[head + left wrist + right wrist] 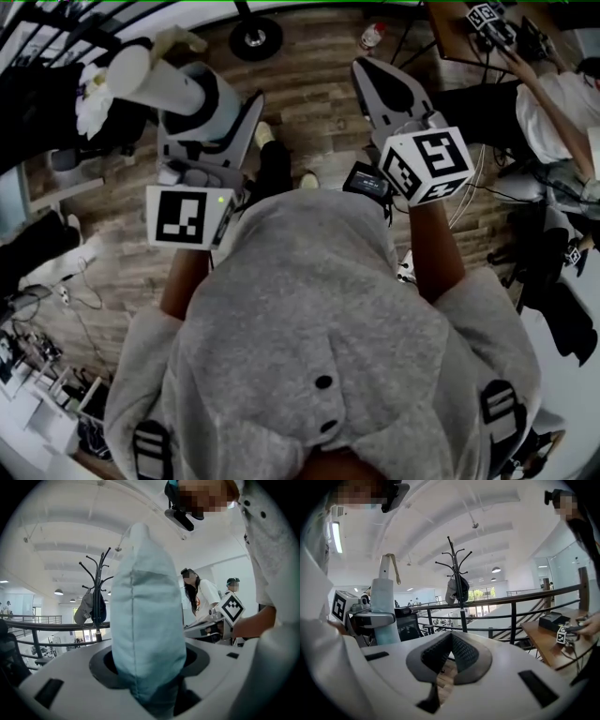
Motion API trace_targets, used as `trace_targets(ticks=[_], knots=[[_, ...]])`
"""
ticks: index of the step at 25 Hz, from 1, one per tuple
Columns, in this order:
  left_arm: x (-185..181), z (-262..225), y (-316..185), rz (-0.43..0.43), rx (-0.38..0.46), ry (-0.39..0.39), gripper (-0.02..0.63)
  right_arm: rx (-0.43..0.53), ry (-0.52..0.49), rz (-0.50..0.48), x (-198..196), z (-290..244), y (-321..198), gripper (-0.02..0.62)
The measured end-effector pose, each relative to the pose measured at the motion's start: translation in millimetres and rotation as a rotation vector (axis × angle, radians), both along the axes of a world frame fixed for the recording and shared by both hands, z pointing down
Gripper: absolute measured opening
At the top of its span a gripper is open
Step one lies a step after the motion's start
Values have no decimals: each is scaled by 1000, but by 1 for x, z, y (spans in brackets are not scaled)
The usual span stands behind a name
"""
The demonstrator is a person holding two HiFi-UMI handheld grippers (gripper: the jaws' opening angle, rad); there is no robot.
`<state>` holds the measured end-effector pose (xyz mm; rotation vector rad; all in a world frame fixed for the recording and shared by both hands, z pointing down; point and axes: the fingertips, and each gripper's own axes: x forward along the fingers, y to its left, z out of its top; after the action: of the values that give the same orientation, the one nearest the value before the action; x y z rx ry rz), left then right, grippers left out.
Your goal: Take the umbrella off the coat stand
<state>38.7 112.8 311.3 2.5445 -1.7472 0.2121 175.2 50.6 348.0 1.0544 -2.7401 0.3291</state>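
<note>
- The left gripper (199, 111) clamps the folded, pale blue fabric umbrella (145, 620), near on the person's left.
- The umbrella's long axis stands upright, white handle end up.
- The right gripper (451, 638) has its jaws closed, empty.
- The black metal coat stand (459, 588) stands far off.

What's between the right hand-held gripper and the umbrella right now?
Nothing: in the right gripper view the stretch from the right hand-held gripper to the umbrella is bare air.
</note>
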Motion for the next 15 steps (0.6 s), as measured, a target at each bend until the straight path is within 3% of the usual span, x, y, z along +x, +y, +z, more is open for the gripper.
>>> trace_targets(ticks=[7, 12, 15], knots=[[33, -6, 55, -26, -12, -17, 262, 9, -19, 24, 47, -9, 42, 9], [34, -11, 74, -26, 2, -28, 262, 3, -72, 146, 79, -20, 42, 9], [32, -9, 84, -23, 4, -20, 262, -14, -68, 151, 80, -14, 55, 9]])
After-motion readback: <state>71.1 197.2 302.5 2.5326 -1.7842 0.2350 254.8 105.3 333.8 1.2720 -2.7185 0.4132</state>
